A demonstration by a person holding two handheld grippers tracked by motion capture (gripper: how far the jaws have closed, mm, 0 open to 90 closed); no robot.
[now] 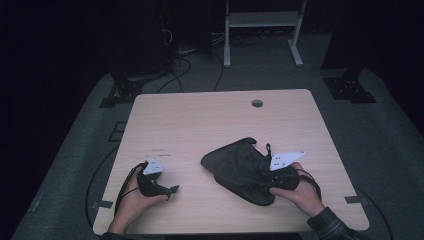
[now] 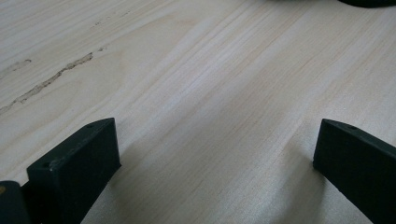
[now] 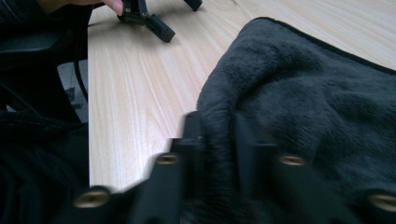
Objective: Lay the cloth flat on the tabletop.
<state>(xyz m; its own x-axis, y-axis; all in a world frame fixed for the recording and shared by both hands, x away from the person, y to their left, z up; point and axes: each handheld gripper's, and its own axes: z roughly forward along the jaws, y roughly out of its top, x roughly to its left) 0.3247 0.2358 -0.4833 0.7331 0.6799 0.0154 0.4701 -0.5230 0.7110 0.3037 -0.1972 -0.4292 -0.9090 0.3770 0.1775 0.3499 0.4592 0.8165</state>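
Dark fleece cloth (image 1: 239,167) lies bunched on the pale wooden counter (image 1: 200,125), right of the middle and toward the person's edge. The right tool (image 3: 217,135) sits at the cloth's near right edge, with a fold of the plush fabric between its two black jaws; the jaws stand only a little apart, and blur hides whether the pads press on the fold. The left tool (image 2: 215,154) rests low over bare counter at the near left, well apart from the cloth, its jaws spread wide with nothing between them. A round hole (image 1: 257,103) marks the counter's far edge.
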